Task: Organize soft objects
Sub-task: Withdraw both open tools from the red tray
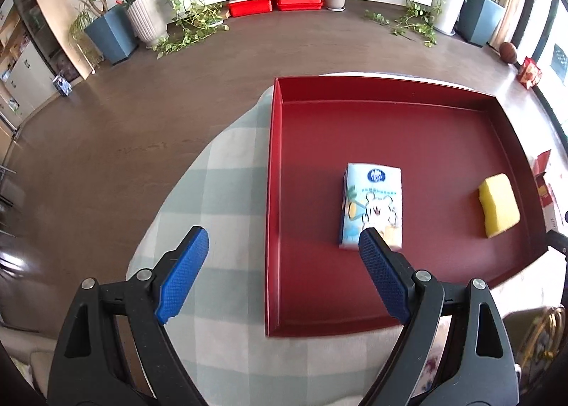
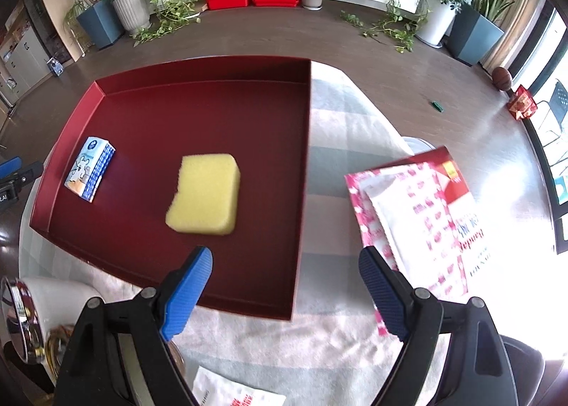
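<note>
A dark red tray [image 1: 305, 321] lies on a checked cloth. In it lie a blue-and-white tissue pack [image 1: 372, 200] near the middle and a yellow sponge [image 1: 498, 205] to its right. My left gripper [image 1: 282, 250] is open and empty, above the tray's left wall, its right finger just short of the pack. In the right wrist view the tray [image 2: 248, 306] holds the sponge [image 2: 206, 195] and the pack [image 2: 90, 168]. My right gripper [image 2: 285, 269] is open and empty over the tray's near right corner.
A pink-and-white printed packet on a red folder [image 2: 419, 221] lies right of the tray. A white packet [image 2: 227, 391] lies at the near edge. A chrome-rimmed white object [image 2: 32, 313] stands at the near left. The table edge curves on the left [image 1: 159, 214].
</note>
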A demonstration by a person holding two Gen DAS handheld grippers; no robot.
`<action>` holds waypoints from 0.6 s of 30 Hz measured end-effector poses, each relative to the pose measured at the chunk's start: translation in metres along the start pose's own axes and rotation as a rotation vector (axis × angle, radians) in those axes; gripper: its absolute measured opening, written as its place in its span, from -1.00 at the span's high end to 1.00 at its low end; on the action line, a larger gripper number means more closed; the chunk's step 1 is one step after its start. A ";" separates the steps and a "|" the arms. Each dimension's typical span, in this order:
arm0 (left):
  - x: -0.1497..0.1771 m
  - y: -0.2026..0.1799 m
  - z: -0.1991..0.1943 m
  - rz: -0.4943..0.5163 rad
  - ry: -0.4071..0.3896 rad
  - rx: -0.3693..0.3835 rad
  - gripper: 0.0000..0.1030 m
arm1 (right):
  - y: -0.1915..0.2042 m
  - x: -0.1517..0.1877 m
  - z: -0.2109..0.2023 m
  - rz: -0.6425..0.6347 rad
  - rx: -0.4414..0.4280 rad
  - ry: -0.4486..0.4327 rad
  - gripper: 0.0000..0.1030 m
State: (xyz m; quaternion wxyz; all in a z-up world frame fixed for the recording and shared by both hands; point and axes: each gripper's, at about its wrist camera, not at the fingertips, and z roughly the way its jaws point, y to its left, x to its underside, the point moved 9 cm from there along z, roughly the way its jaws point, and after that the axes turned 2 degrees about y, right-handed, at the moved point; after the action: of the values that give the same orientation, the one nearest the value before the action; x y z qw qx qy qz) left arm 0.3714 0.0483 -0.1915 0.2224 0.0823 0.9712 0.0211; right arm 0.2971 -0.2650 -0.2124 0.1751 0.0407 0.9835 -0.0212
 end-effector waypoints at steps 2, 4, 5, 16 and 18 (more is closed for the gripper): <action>0.006 0.003 -0.006 -0.003 -0.003 0.003 -0.68 | -0.004 0.008 -0.005 0.008 0.001 0.000 -0.69; 0.012 0.007 -0.013 -0.002 -0.009 0.005 -0.68 | -0.007 0.017 -0.011 0.016 0.003 -0.004 -0.69; 0.016 0.007 -0.017 -0.003 -0.012 0.009 -0.68 | -0.008 0.021 -0.014 0.019 0.000 -0.004 -0.69; 0.070 0.012 -0.056 -0.040 -0.025 0.022 -0.68 | -0.017 0.068 -0.049 0.045 -0.021 -0.029 -0.69; 0.080 0.013 -0.060 -0.046 -0.023 0.020 -0.68 | -0.018 0.078 -0.055 0.049 -0.023 -0.036 -0.69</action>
State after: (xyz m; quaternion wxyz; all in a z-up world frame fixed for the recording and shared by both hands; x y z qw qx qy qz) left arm 0.2757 0.0740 -0.1706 0.2331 0.0623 0.9704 0.0054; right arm 0.2040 -0.2744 -0.1877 0.1936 0.0624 0.9791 -0.0063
